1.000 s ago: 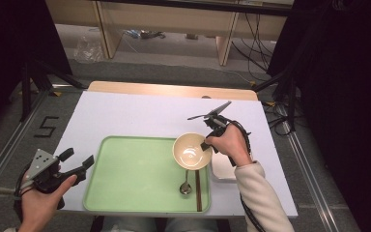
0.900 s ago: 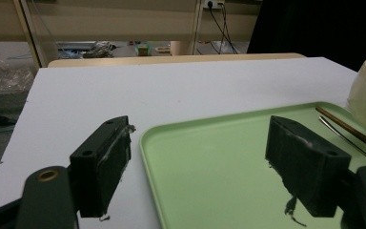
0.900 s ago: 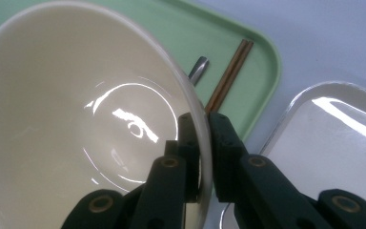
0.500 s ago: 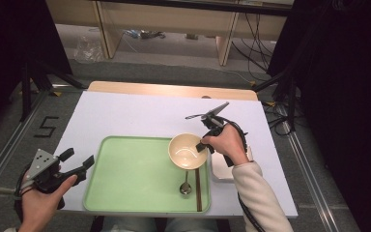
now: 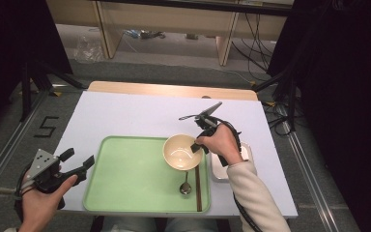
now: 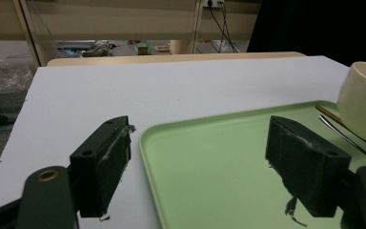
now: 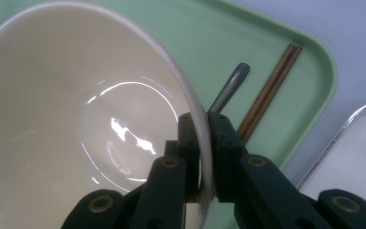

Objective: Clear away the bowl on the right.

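The right tool (image 7: 202, 157) is pinching the rim of the cream bowl (image 7: 76, 119), one jaw inside and one outside, nearly closed on the thin wall. In the high view the bowl (image 5: 181, 152) is sitting over the right part of the green tray (image 5: 125, 174), and whether it is resting on the tray or just lifted clear of it cannot be told. Just below it a metal spoon (image 5: 185, 186) is lying on the tray, with a pair of dark chopsticks (image 5: 198, 186) alongside near the tray's right edge. A small white dish (image 5: 221, 173) is sitting on the worktop (image 5: 125, 116) just beside the tray, partly under the right hand (image 5: 220, 145).

The grip is taking only a narrow bite of a smooth, glossy rim, so the bowl is likely to swing or slip out if the hand is tilting or moving quickly. A drop from here would land it on the spoon and chopsticks, or knock it against the dish.

The right hand is reaching in from the bowl's right side, wrist bent so the tool is pointing down and leftward onto the rim, the sleeved forearm running back toward the bottom edge. The left tool (image 5: 75, 166) is hovering just off the tray's left edge, jaws standing wide apart and holding nothing, its hand low and level at the worktop's near corner.
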{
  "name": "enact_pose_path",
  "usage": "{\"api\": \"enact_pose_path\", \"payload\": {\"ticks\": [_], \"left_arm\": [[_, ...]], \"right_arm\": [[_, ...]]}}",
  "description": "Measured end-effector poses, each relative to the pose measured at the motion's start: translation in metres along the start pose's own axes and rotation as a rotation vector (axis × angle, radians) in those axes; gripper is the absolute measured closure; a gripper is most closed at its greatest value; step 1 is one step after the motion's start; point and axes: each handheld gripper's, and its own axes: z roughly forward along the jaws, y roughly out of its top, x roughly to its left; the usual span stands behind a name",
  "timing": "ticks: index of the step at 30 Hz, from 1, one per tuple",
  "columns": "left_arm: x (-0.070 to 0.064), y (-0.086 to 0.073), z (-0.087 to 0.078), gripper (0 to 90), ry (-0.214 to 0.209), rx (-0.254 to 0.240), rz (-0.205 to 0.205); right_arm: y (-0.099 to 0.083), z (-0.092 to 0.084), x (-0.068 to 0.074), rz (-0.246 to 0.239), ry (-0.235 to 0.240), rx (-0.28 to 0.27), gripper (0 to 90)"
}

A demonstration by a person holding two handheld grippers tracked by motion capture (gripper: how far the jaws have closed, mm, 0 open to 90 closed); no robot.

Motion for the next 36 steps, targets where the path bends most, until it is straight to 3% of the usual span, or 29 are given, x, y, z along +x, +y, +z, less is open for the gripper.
{"api": "enact_pose_path", "payload": {"ticks": [1, 3, 4, 5, 6, 7, 8, 9, 11, 16, 17, 18, 19, 22, 24, 25, 29, 30, 32, 36], "left_arm": [[0.000, 0.000, 0.000, 22.9, 0.000, 0.000, 0.004], [0.000, 0.000, 0.000, 22.9, 0.002, -0.002, 0.004], [0.000, 0.000, 0.000, 22.9, 0.000, 0.001, 0.005], [0.000, 0.000, 0.000, 22.9, 0.001, 0.001, 0.005], [0.000, 0.000, 0.000, 22.9, 0.001, 0.001, 0.006], [0.000, 0.000, 0.000, 22.9, 0.000, 0.000, 0.004], [0.000, 0.000, 0.000, 22.9, 0.001, 0.000, 0.004], [0.000, 0.000, 0.000, 22.9, 0.001, 0.000, 0.005], [0.000, 0.000, 0.000, 22.9, 0.000, 0.001, 0.005], [0.000, 0.000, 0.000, 22.9, 0.000, 0.001, 0.002], [0.001, 0.000, 0.000, 22.9, 0.001, 0.000, 0.004], [0.001, 0.000, 0.000, 22.9, 0.001, 0.000, 0.006], [0.001, 0.000, 0.000, 22.9, 0.001, 0.001, 0.005], [0.001, 0.000, 0.000, 22.9, 0.001, 0.001, 0.007], [0.001, 0.000, -0.001, 22.9, 0.002, 0.000, 0.007], [0.001, 0.000, 0.000, 22.9, 0.002, 0.000, 0.007], [0.001, 0.000, -0.001, 22.9, 0.002, -0.001, 0.007], [0.001, 0.000, -0.001, 22.9, 0.002, 0.000, 0.008], [0.001, 0.000, -0.001, 22.9, 0.001, -0.001, 0.007], [0.001, 0.000, -0.001, 22.9, 0.001, -0.001, 0.007]], "right_arm": [[0.000, 0.000, 0.003, 0.031, 0.001, 0.017, 85.1], [0.000, 0.003, 0.001, -0.031, -0.004, -0.014, 85.1], [0.001, 0.002, 0.004, 0.006, 0.000, 0.015, 85.1], [0.001, 0.002, 0.005, 0.007, -0.005, 0.010, 85.1], [0.002, 0.004, 0.004, -0.020, -0.003, -0.001, 85.1], [0.002, 0.004, 0.006, -0.002, -0.002, 0.009, 85.1], [0.002, 0.005, 0.005, -0.026, -0.003, -0.008, 85.1], [0.003, 0.005, 0.008, 0.002, -0.001, 0.010, 85.1], [0.004, 0.007, 0.009, -0.028, -0.005, -0.001, 85.1], [0.007, 0.011, 0.015, -0.031, -0.002, 0.006, 85.1], [0.007, 0.011, 0.018, -0.014, -0.004, 0.021, 85.1], [0.007, 0.012, 0.017, -0.035, -0.007, 0.017, 85.1], [0.008, 0.011, 0.020, -0.014, -0.004, 0.029, 85.1], [0.008, 0.013, 0.019, -0.048, -0.009, 0.014, 85.1], [0.009, 0.013, 0.022, -0.025, 0.001, 0.025, 85.1], [0.009, 0.016, 0.022, -0.035, -0.004, 0.000, 85.1], [0.010, 0.016, 0.026, -0.019, 0.016, 0.033, 85.0], [0.010, 0.018, 0.025, -0.039, 0.001, 0.010, 85.1], [0.010, 0.019, 0.025, -0.060, 0.004, 0.013, 85.0], [0.010, 0.020, 0.027, -0.056, 0.002, 0.022, 85.1]]}}
